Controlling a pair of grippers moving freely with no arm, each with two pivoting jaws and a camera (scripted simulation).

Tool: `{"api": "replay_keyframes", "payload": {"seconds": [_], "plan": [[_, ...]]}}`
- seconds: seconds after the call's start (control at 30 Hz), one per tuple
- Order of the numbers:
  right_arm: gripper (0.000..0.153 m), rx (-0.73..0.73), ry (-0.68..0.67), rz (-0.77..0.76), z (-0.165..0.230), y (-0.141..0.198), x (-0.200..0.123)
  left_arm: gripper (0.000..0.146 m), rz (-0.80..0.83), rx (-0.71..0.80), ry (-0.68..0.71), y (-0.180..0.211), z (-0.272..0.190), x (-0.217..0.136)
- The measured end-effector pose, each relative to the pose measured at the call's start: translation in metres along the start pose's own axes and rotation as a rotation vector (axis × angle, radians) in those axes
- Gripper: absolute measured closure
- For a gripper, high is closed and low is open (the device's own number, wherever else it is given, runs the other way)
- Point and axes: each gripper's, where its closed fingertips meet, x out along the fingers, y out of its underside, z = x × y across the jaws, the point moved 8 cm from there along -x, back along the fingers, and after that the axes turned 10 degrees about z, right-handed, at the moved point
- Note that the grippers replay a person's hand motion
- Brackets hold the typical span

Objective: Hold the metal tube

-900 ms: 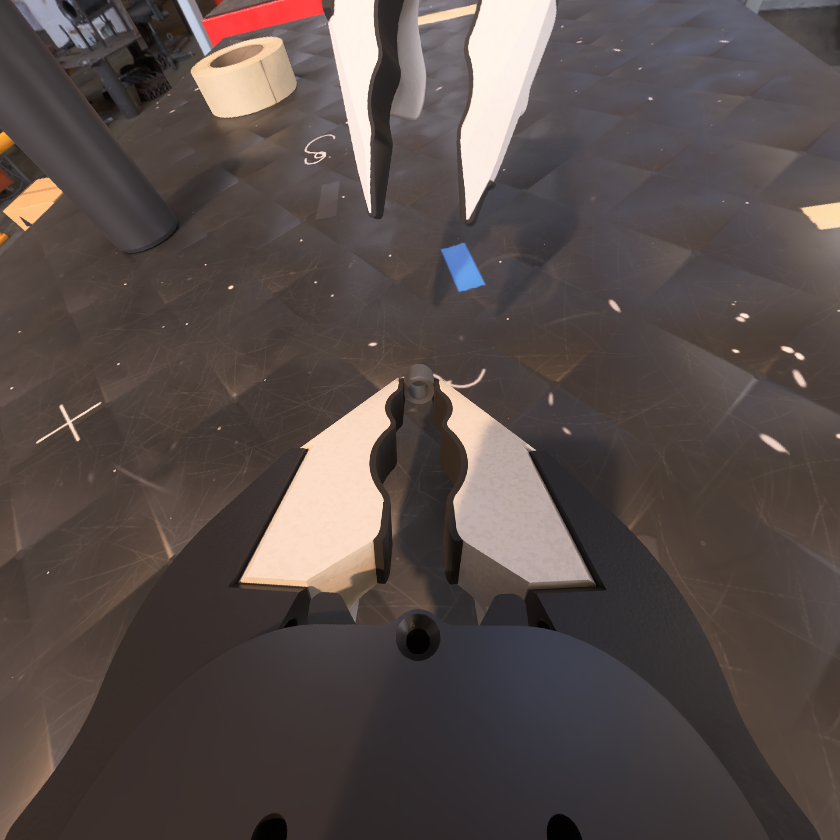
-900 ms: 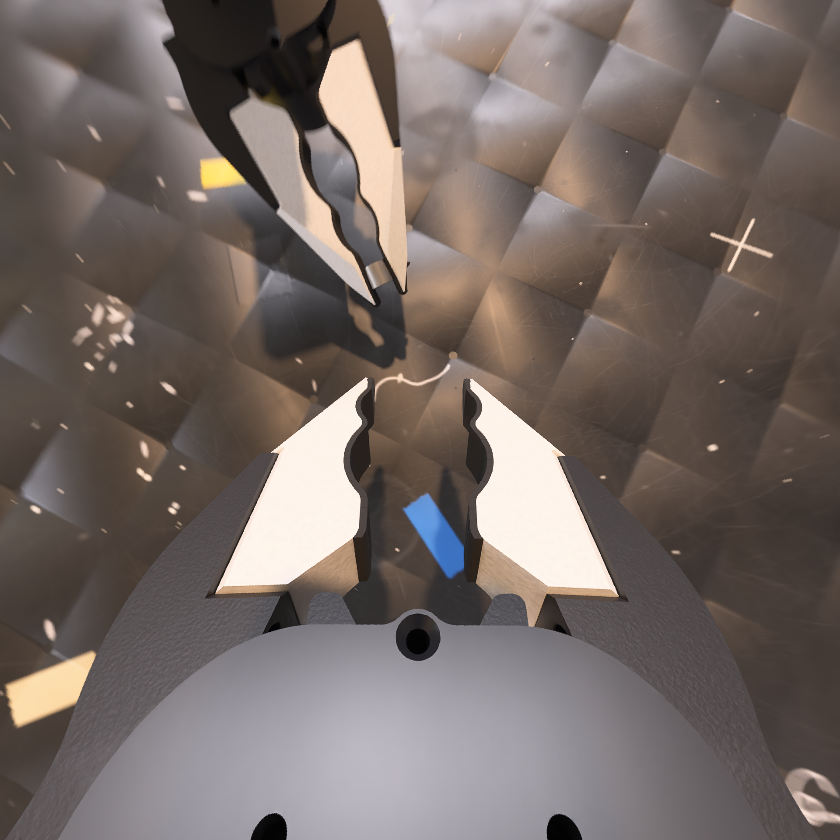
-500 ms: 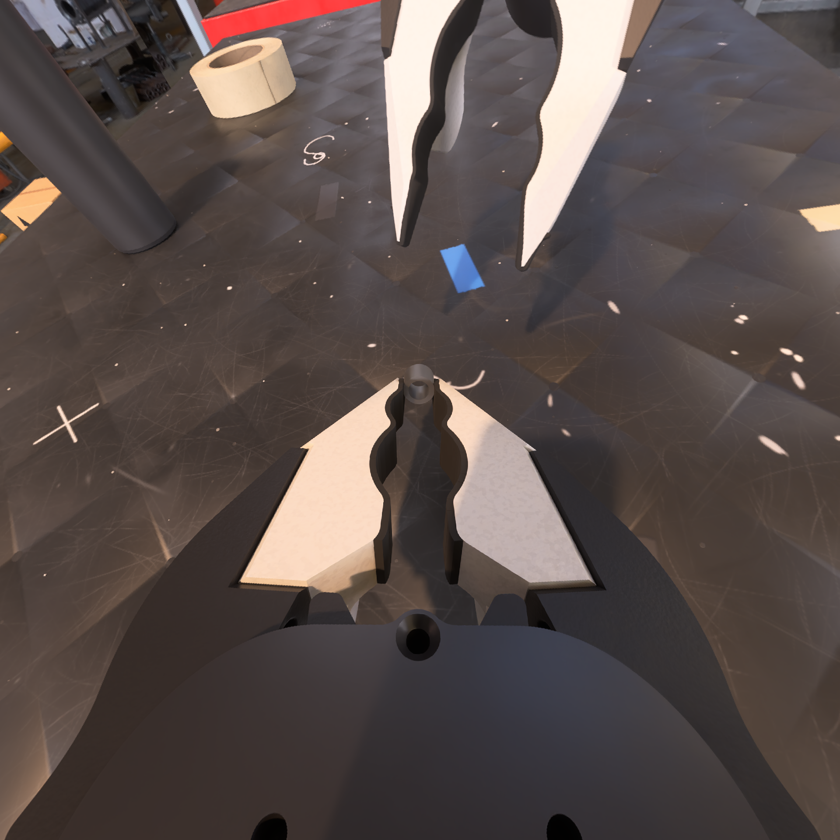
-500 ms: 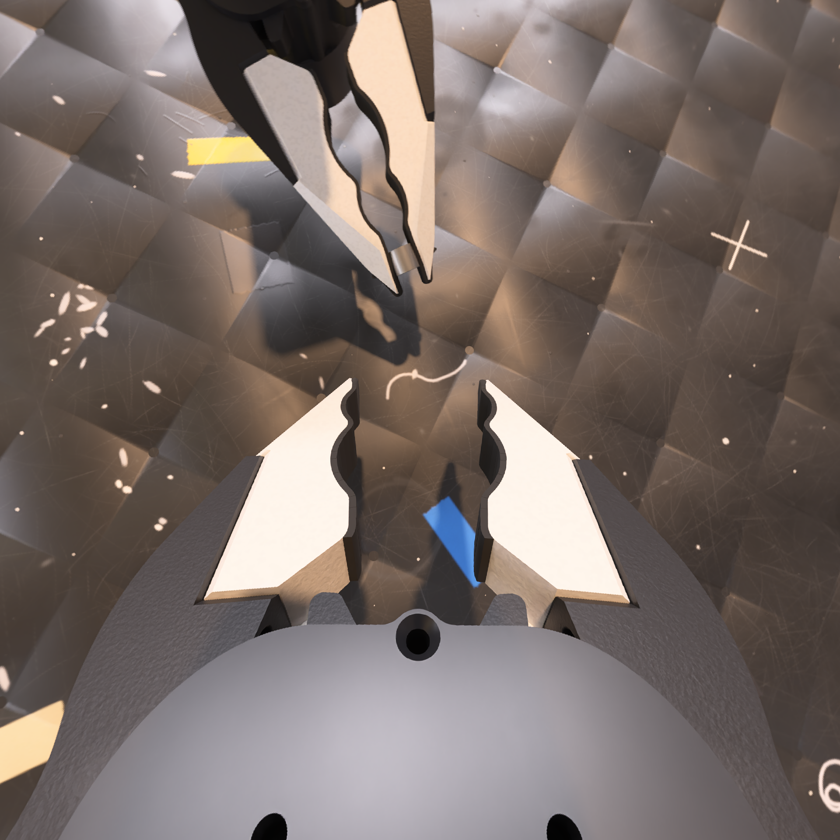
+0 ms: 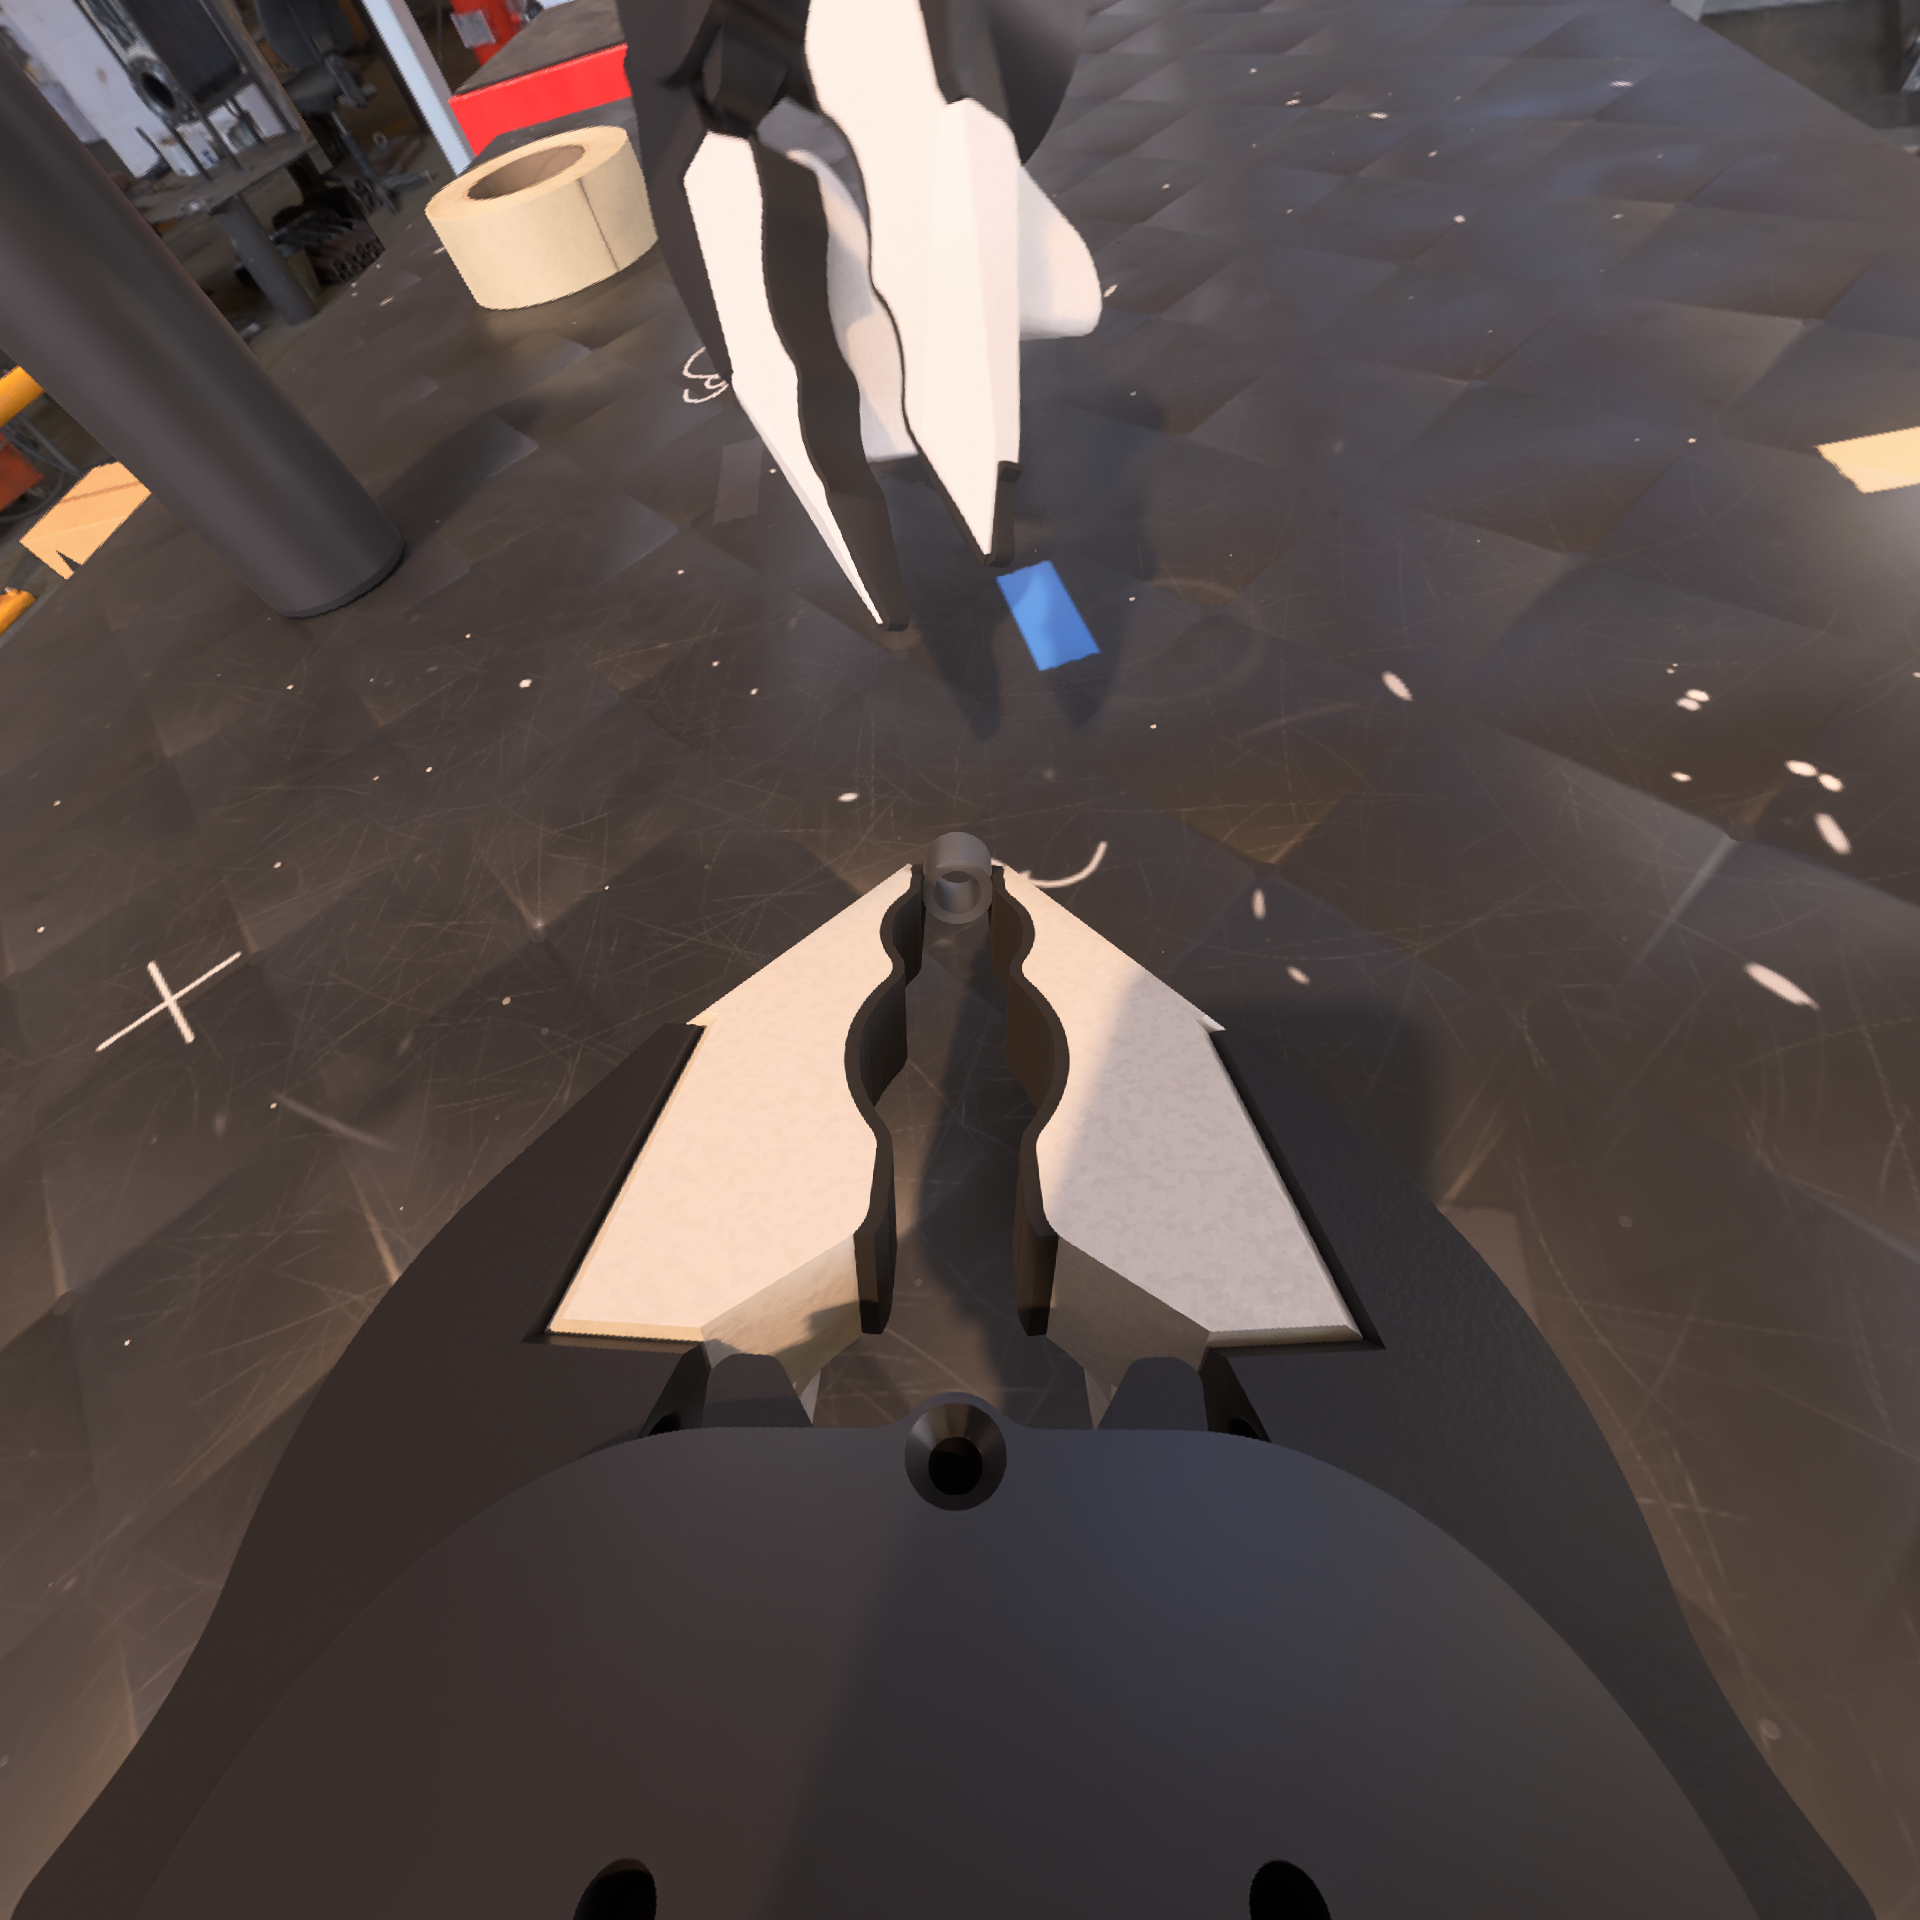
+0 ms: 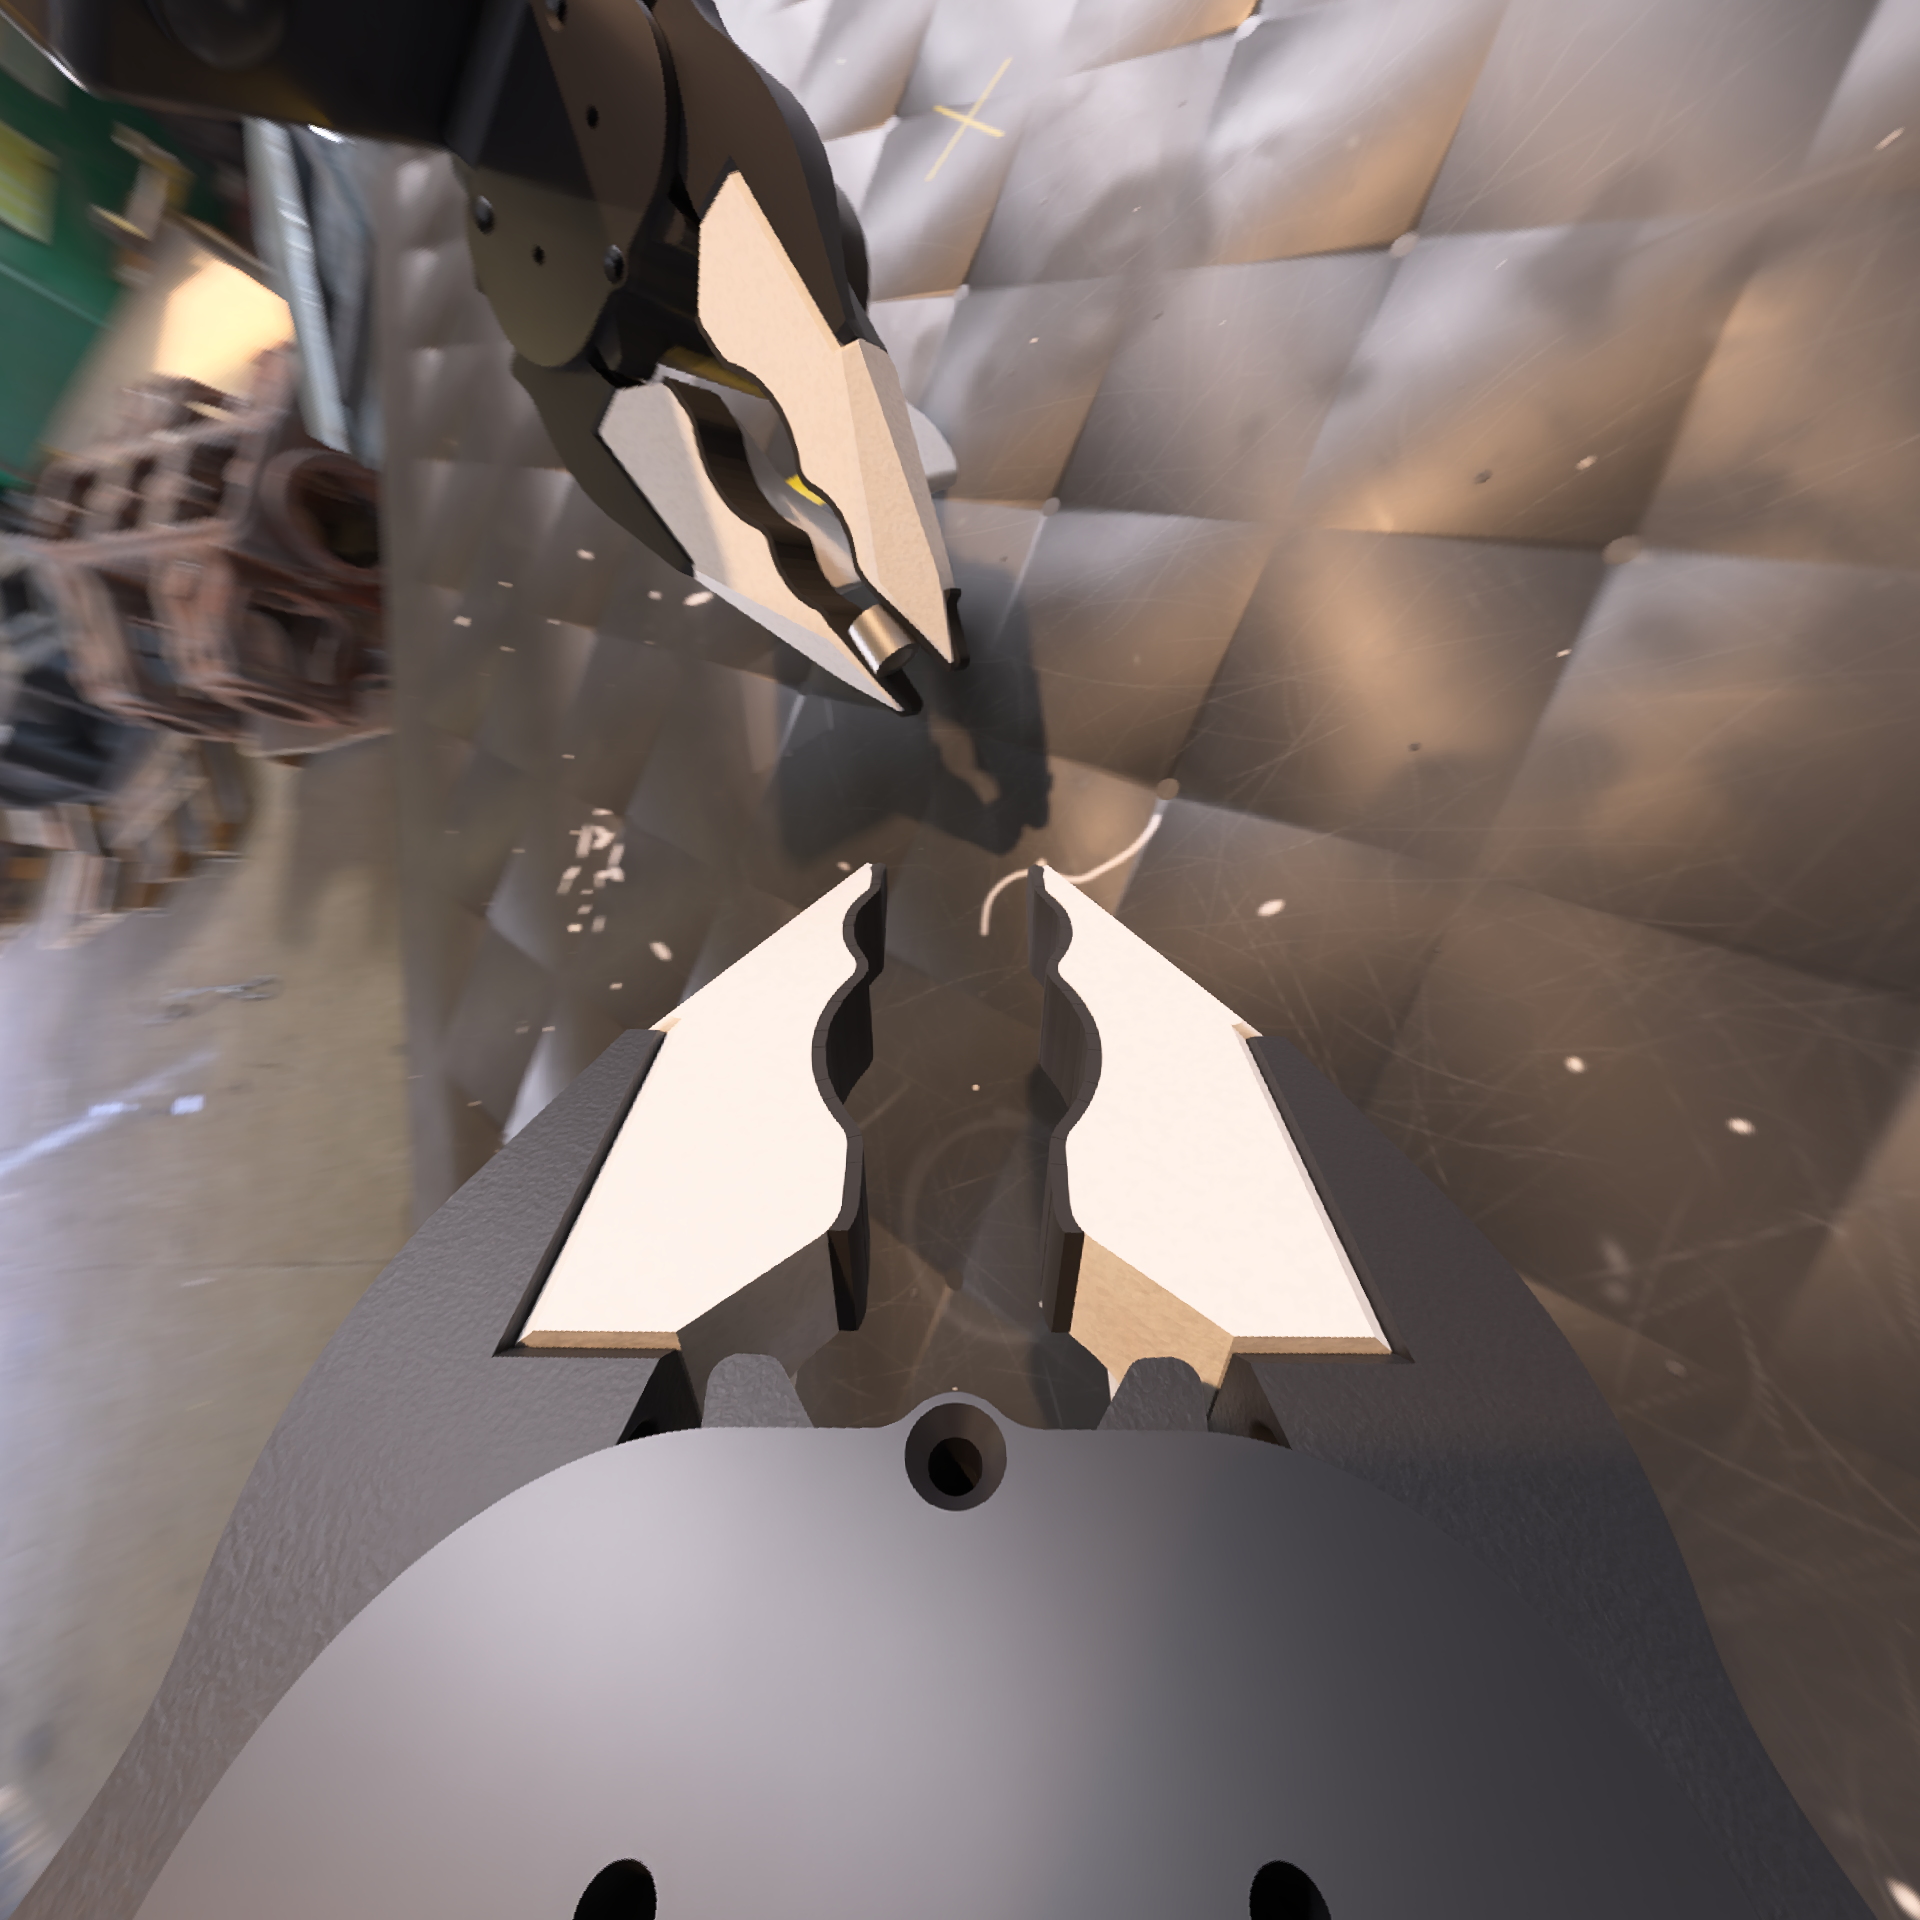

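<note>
In the left wrist view, a dark post (image 5: 197, 416) stands at ten o'clock with a cream tape roll (image 5: 540, 213) at eleven. At centre the left gripper (image 5: 957, 894) pinches the short metal tube (image 5: 958, 889) between its fingertips, above the scratched metal table (image 5: 416, 810). The right gripper (image 5: 940, 587) hangs at twelve o'clock, its jaws parted and empty, beside a blue tape patch (image 5: 1046, 615) at one o'clock.

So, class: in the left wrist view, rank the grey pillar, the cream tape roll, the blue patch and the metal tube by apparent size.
1. Grey pillar
2. Cream tape roll
3. Blue patch
4. Metal tube

The last two look close in size; the tube sits nearer the camera.
</note>
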Motion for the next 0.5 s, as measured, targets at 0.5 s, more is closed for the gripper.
{"api": "replay_keyframes", "payload": {"seconds": [0.5], "plan": [[0.148,0.205,-0.443,0.048,-0.029,0.003,0.016,0.135,-0.025,0.026,0.019,0.002,0.0,0.0]]}}
